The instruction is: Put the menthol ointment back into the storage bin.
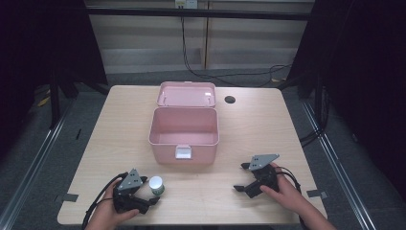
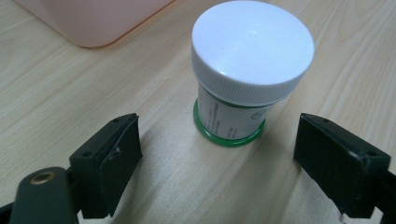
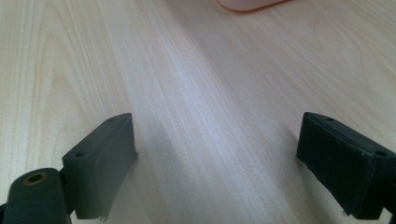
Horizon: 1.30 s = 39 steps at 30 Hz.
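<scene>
Overall, the wooden table (image 1: 249, 124) carried a pink box (image 1: 184, 136) at its middle, lid thrown back. The right gripper (image 1: 245, 184) rested near the front right edge, jaws spread wide over bare wood. The left gripper (image 1: 154, 199) sat front left, jaws released, and the small white-capped jar (image 2: 243, 74) stood upright just ahead between them, untouched

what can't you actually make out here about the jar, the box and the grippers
- Jar label: left gripper view, print too small and half hidden under the white cap.
- Pink box: high view, its near wall hides the floor just behind it; the latch is too small to read.
- Left gripper: left gripper view, jaws open short of the jar, their bases cut by the bottom edge.
</scene>
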Available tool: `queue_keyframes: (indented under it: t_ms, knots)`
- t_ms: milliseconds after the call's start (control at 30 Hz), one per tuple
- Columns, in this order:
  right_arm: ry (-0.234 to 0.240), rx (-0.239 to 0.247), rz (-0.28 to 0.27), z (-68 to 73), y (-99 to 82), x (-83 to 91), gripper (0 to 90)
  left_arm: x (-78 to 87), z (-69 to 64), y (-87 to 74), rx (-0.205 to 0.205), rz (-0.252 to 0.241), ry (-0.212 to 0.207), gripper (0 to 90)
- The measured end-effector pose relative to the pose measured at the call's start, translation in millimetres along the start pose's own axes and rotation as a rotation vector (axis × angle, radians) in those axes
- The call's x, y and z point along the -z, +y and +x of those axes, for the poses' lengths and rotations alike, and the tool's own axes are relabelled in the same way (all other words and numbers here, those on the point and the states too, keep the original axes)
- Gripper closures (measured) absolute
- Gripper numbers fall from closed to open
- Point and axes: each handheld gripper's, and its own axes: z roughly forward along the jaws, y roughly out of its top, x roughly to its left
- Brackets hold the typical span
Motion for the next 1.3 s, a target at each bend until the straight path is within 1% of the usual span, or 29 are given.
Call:
queue_keyframes:
  t_ms: [67,100,167,200,233,267,300,333,367,433,500,533,567,600,633,667,733,767,800,867,933,967,1000,1033,1100,1133,1200,1233,1300]
  knots:
    - [0.0,0.001,0.0,0.0,0.0,0.0,10.9,0.0,-0.6,0.1,0.002,0.005,-0.001,14.3]
    - [0.0,0.0,0.0,0.0,0.0,0.0,11.0,-0.2,-0.7,0.3,-0.008,0.004,0.006,14.2]
    - [0.0,0.0,0.0,0.0,0.0,0.0,11.0,-0.3,-1.0,0.5,-0.008,0.006,0.007,14.0]
    - [0.0,0.0,0.0,0.0,0.0,0.0,10.9,-0.1,-1.7,2.0,0.025,0.013,0.009,13.4]
    - [0.0,0.0,0.0,0.0,0.0,0.0,10.9,-0.1,-1.7,2.0,0.025,0.013,0.009,13.6]
    - [0.0,0.0,-0.001,-0.1,0.0,0.0,11.0,0.7,-2.0,4.2,0.042,0.032,0.009,13.6]
    - [0.0,0.0,0.0,0.0,0.0,0.0,10.9,2.0,-2.2,6.5,0.042,0.057,0.014,14.6]
    - [0.0,0.0,0.0,0.0,0.0,0.0,10.9,4.5,-3.5,9.6,0.058,0.098,0.013,15.3]
    - [0.0,0.0,0.0,0.0,0.0,0.0,10.9,4.5,-3.5,9.6,0.058,0.098,0.013,15.8]
    - [0.0,0.0,0.0,-0.1,0.0,0.0,10.9,8.8,-5.8,14.5,0.06,0.176,0.012,17.8]
    - [0.0,-0.001,-0.001,-0.1,0.1,-0.1,10.9,11.4,-7.1,17.6,0.081,0.226,0.002,18.7]
    - [0.0,0.003,-0.002,-0.4,0.0,-0.2,11.0,13.4,-7.4,20.7,0.08,0.254,-0.006,22.0]
    - [0.001,0.002,-0.002,-0.3,0.0,-0.1,11.0,15.9,-7.4,25.9,0.089,0.301,-0.017,22.6]
    - [0.001,0.003,-0.002,-0.3,0.0,-0.1,10.9,15.9,-7.4,25.9,0.089,0.301,-0.017,23.0]
    - [0.001,0.003,-0.002,-0.3,0.0,-0.1,10.9,17.6,-7.8,29.7,0.085,0.32,-0.012,23.0]
    - [0.0,0.004,-0.002,-0.4,0.0,-0.2,10.9,18.9,-8.2,34.0,0.095,0.338,-0.017,24.0]
    - [0.0,0.003,-0.002,-0.3,0.0,-0.1,11.0,21.2,-8.8,44.3,0.07,0.388,-0.016,24.1]
    - [0.0,0.003,-0.002,-0.3,0.0,-0.1,11.0,21.7,-8.4,47.6,0.061,0.397,-0.014,24.1]
    - [0.001,0.003,-0.002,-0.3,0.0,-0.1,10.9,22.0,-7.9,53.8,0.087,0.415,-0.033,24.3]
    - [0.001,0.003,-0.002,-0.3,0.1,-0.1,10.9,22.0,-8.2,56.4,0.088,0.427,-0.027,24.6]
    - [0.001,0.003,-0.002,-0.3,0.0,-0.1,10.9,21.3,-8.0,63.6,0.071,0.459,-0.036,25.9]
    - [0.001,0.003,-0.002,-0.3,0.0,-0.1,10.9,21.3,-8.0,63.6,0.071,0.459,-0.036,26.9]
    - [0.001,0.003,-0.002,-0.3,0.0,-0.1,10.9,20.3,-8.3,67.3,0.059,0.475,-0.046,27.2]
    - [0.001,0.003,-0.002,-0.3,0.0,-0.1,10.9,20.3,-8.3,67.3,0.059,0.475,-0.046,27.3]
    - [0.0,0.004,-0.002,-0.3,0.0,-0.1,10.9,18.4,-8.6,72.1,0.061,0.498,-0.049,28.2]
    - [0.0,0.004,-0.002,-0.3,0.0,-0.1,10.9,18.4,-8.6,72.1,0.061,0.498,-0.049,28.4]
    - [0.001,0.003,-0.002,-0.3,0.0,-0.1,10.9,16.3,-8.3,77.5,0.056,0.527,-0.057,28.8]
    - [0.001,0.003,-0.002,-0.3,0.0,-0.1,10.9,16.3,-8.3,77.5,0.056,0.527,-0.057,28.8]
    - [0.001,0.003,-0.002,-0.3,0.0,-0.1,10.9,15.0,-7.7,80.6,0.04,0.546,-0.061,28.9]
